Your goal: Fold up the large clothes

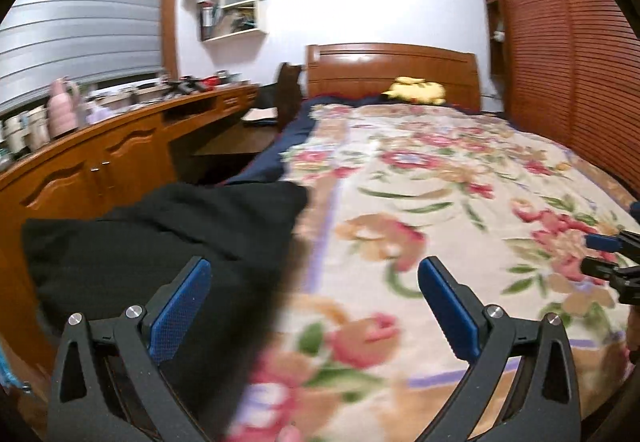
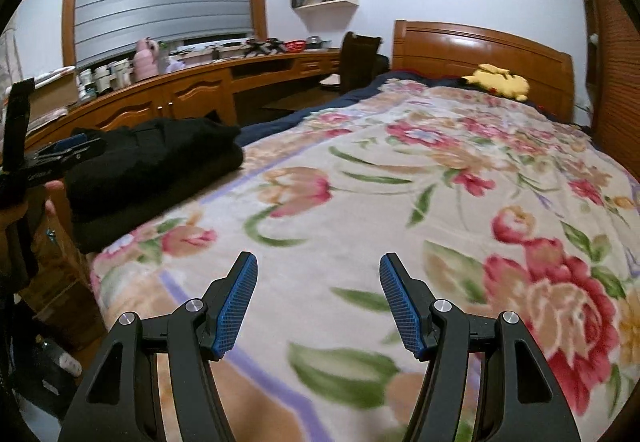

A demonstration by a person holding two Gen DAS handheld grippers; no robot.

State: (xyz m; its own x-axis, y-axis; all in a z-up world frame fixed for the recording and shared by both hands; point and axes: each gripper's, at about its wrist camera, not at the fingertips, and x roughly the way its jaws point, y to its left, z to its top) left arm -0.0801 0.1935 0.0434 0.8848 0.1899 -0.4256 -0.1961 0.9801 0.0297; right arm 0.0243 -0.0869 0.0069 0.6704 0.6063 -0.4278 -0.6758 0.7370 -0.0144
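Your black garment (image 2: 156, 157) lies folded in a thick bundle on the left edge of the floral blanket (image 2: 400, 201), at the side of the bed nearest the wooden cabinets (image 2: 192, 97). From your right wrist you see the whole bundle and its layered end; from your left wrist the same garment (image 1: 160, 242) fills the lower left and its near part smears into blur, so you cannot make out the folds there.

Your left gripper (image 1: 314, 302) has its jaws spread as wide as they go and nothing is between them; its left finger sits in front of the garment, and contact cannot be told. In the right wrist view that left gripper (image 2: 68, 151) shows side-on just beside the garment, with your hand (image 2: 52, 193) partly cut off by the frame. Your right gripper (image 2: 318, 302) is partly open and holds nothing, above bare blanket; in the left wrist view only its tips (image 1: 608, 258) show at the right edge.

Right of the garment the blanket is open all the way to the louvered wardrobe (image 1: 560, 41). Beyond it, a yellow plush toy (image 2: 500, 81) rests by the headboard (image 2: 460, 45). Left of the garment the bed edge drops off beside the cabinets
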